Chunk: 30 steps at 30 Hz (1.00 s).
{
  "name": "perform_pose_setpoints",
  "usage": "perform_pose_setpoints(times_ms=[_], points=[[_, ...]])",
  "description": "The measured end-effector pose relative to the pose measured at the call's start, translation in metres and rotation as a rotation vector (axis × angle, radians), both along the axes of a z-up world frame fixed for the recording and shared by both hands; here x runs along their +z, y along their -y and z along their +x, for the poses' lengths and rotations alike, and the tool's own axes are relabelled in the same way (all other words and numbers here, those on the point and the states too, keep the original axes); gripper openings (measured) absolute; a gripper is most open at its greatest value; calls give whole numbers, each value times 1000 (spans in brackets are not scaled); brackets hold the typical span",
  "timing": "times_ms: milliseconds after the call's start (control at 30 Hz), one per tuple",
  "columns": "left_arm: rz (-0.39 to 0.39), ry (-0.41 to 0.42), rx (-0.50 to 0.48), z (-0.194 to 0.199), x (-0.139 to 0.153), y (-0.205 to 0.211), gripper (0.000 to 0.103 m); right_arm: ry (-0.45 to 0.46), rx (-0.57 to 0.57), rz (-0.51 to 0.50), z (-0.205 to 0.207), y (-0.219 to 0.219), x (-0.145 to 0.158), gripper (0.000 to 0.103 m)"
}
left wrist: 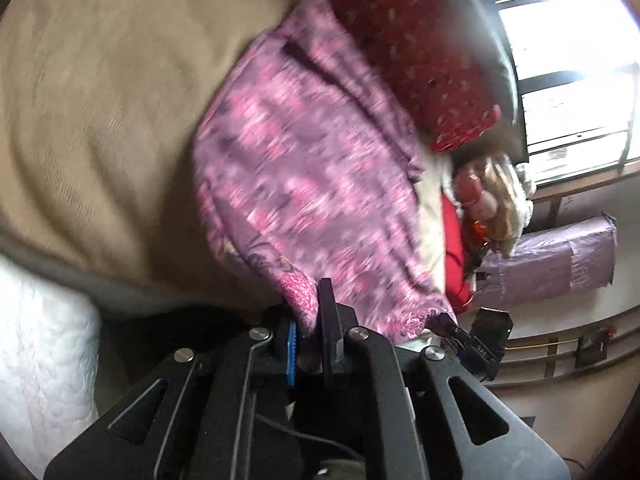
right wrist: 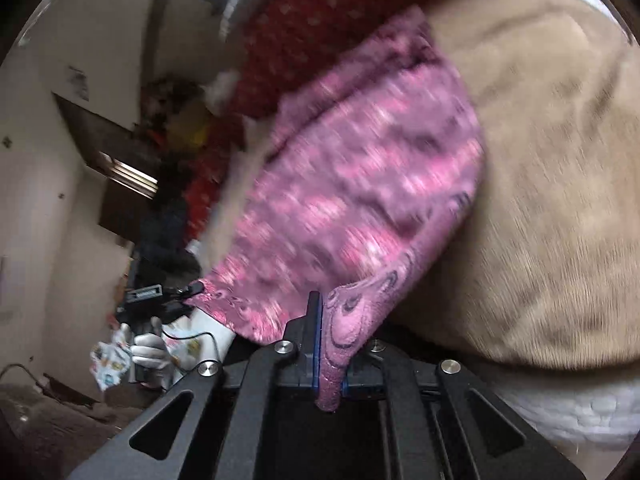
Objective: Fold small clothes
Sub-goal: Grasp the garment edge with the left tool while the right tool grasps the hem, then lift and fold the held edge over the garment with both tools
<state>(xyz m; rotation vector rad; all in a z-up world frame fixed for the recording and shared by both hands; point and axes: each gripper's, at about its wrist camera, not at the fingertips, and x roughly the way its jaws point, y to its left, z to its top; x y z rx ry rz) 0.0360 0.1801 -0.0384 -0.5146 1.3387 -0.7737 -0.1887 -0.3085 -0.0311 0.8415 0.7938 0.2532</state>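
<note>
Left wrist view: the left claw [left wrist: 310,336] is clenched on a corner of the pink patterned cloth [left wrist: 312,168], which stretches away above the tan blanket [left wrist: 104,120].

Right wrist view: the right claw [right wrist: 330,344] pinches another corner of the same cloth [right wrist: 352,200]; a red dotted pillow [right wrist: 320,28] lies beyond.

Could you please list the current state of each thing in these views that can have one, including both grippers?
left gripper: shut on a near corner of the cloth.
right gripper: shut on the other near corner.
pink patterned cloth: held by two corners, its far part draped on the bed.
beige blanket: spread over the bed, rumpled.
red dotted pillow: lying behind the cloth.
</note>
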Motion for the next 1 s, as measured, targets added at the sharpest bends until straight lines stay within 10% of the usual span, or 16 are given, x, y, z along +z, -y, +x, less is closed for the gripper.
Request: perform_pose_setpoints(times_ms=[567,1000], points=[[33,80,199,111,36,46,7,182,-114,24,97,72,52,6],[129,80,246,292,81,138,7,173,-270,68,254,160,36,6]])
